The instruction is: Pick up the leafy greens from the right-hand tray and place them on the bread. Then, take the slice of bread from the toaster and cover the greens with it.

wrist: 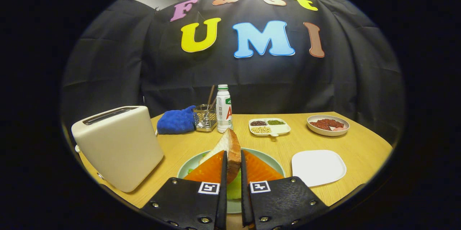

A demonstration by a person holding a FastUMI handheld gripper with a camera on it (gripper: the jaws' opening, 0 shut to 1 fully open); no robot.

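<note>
Lower centre: tool (233, 167) fingers hide the bread slice's (230, 150) lower part and most greens (234, 186); green plate (264, 159) partly covered.

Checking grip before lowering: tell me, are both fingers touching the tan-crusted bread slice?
Touching. The gripper view shows the gripper shut on the bread slice, both fingers pressing its sides.

The toaster (119, 147) stands close on the left of the green plate (273, 161), blocking that side. Bare tabletop (288, 141) lies open between the plate and the far divided dish (269, 126); the white tray (318, 167) sits low just right.

The fingers (233, 167) grip a bread slice (230, 150) upright over the plate.
</note>
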